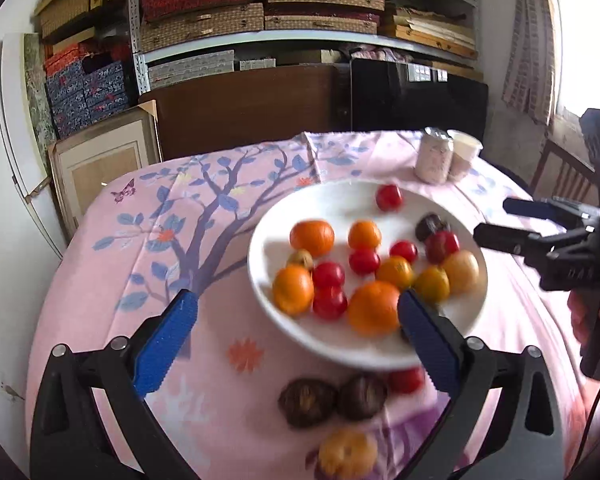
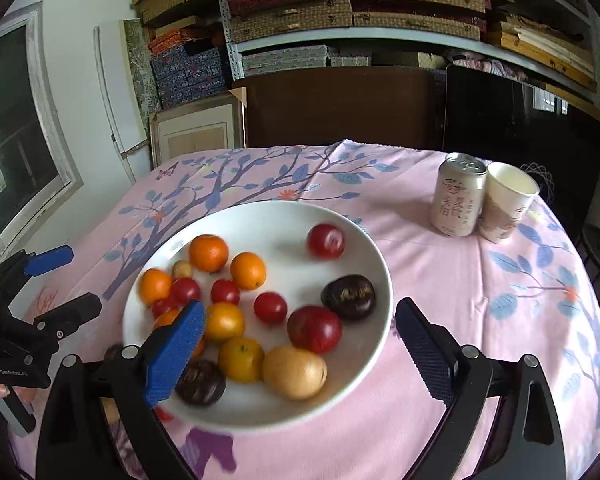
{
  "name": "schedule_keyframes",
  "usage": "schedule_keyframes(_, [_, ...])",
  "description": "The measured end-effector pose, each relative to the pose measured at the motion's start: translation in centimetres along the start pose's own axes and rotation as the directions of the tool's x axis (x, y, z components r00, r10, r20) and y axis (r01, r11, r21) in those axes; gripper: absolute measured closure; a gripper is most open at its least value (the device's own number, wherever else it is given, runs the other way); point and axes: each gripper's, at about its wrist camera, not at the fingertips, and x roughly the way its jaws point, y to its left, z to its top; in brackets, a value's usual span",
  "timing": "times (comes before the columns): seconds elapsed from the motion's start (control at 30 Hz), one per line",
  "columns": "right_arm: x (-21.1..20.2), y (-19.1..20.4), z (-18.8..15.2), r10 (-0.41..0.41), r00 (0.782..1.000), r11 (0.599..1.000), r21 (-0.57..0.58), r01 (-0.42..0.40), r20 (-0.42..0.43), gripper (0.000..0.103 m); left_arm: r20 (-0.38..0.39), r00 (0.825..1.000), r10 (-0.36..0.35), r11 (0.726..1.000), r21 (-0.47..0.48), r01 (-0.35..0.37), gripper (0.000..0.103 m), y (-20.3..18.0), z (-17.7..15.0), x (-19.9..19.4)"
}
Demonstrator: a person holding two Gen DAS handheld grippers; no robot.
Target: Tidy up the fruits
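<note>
A white plate (image 1: 260, 248) (image 2: 380, 264) on the pink flowered tablecloth holds several oranges, red cherry tomatoes, a red plum (image 2: 314, 328), a dark passion fruit (image 2: 348, 296) and a yellow-brown fruit (image 2: 294, 372). Off the plate, near its front rim, lie two dark passion fruits (image 1: 308, 402), a red tomato (image 1: 406, 380) and an orange (image 1: 348, 454). My left gripper (image 1: 298, 300) hovers open over the plate's near-left rim with nothing between its fingers. My right gripper (image 2: 300, 308) stands open above the plate's near side, also with nothing in it. Each gripper shows at the edge of the other's view, the right gripper (image 1: 496, 220) and the left gripper (image 2: 74, 280).
A drink can (image 2: 458, 196) and a paper cup (image 2: 506, 204) stand together at the table's far right. Behind the table are a brown board, a dark screen and shelves stacked with woven boxes. A hand (image 1: 588, 316) holds the right gripper's handle.
</note>
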Motion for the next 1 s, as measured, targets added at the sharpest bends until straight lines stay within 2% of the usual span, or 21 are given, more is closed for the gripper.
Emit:
schedule_keyframes(0.07, [-1.4,1.1,-2.3,0.005,1.000,1.000,0.025,-0.005,0.013,0.006,-0.026,1.000,0.008,1.000,0.016,-0.007,0.005,-0.2,-1.7,-1.4])
schedule_keyframes(0.2, [-1.3,3.4,-6.3,0.117,0.991,0.990,0.090,-0.111,-0.065,0.007,-0.087,0.994,0.067,0.994,0.092,-0.059,0.005,-1.2,-5.7,-3.3])
schedule_keyframes(0.27, [-0.2,4.7,-7.0,0.096,0.990,0.993,0.080,-0.089,-0.101,0.007,-0.139,0.985,0.100,0.989,0.119,-0.084,0.005,-1.4,-7.0,-3.1])
schedule_keyframes(0.43, [2.5,7.0,-7.2,0.080,0.982,0.993,0.101,-0.063,-0.173,0.007,-0.190,0.981,0.041,0.995,0.099,-0.022,0.004,-1.4,-9.1,-1.7])
schedule_keyframes(0.57, [4.1,8.6,-6.7,0.003,0.983,0.997,0.082,0.012,-0.184,0.007,-0.202,0.977,0.069,0.991,0.128,-0.043,0.005,-2.1,-9.6,0.2])
schedule_keyframes(0.6, [4.3,8.9,-6.8,-0.004,0.983,0.996,0.082,0.019,-0.183,0.012,-0.208,0.976,0.057,0.992,0.118,-0.033,0.005,-2.1,-9.7,0.6])
schedule_keyframes(0.63, [4.4,9.0,-6.8,0.012,0.985,0.996,0.093,0.005,-0.175,0.019,-0.215,0.976,0.030,0.995,0.102,-0.009,0.017,-2.1,-9.7,0.9])
schedule_keyframes(0.67, [4.3,9.0,-6.8,0.042,0.985,0.994,0.109,-0.024,-0.166,0.026,-0.209,0.977,-0.037,0.997,0.063,0.052,0.042,-1.9,-9.7,0.7])
schedule_keyframes(0.7, [4.2,9.1,-7.1,0.071,0.983,0.992,0.117,-0.051,-0.171,0.041,-0.221,0.972,-0.084,0.995,0.037,0.095,0.052,-1.8,-9.6,0.7])
schedule_keyframes(0.73, [4.0,9.3,-7.2,0.090,0.978,0.991,0.114,-0.070,-0.186,0.077,-0.223,0.970,-0.097,0.994,0.030,0.106,0.064,-1.9,-9.6,0.4])
schedule_keyframes(0.77, [3.9,9.3,-7.3,0.095,0.975,0.991,0.110,-0.074,-0.200,0.075,-0.222,0.970,-0.097,0.993,0.040,0.108,0.067,-2.2,-9.6,0.2])
schedule_keyframes(0.83, [3.4,9.4,-7.8,0.108,0.974,0.990,0.110,-0.087,-0.201,0.075,-0.224,0.972,-0.071,0.993,0.080,0.090,0.067,-2.9,-9.9,-0.3])
schedule_keyframes(0.9, [2.8,9.3,-8.4,0.133,0.971,0.987,0.117,-0.111,-0.201,0.075,-0.220,0.973,-0.074,0.991,0.091,0.096,0.067,-3.1,-10.2,-0.6])
schedule_keyframes(1.0, [1.4,8.8,-8.7,0.144,0.972,0.984,0.127,-0.122,-0.188,0.075,-0.231,0.963,-0.138,0.988,0.036,0.150,0.067,-2.8,-10.0,-1.2])
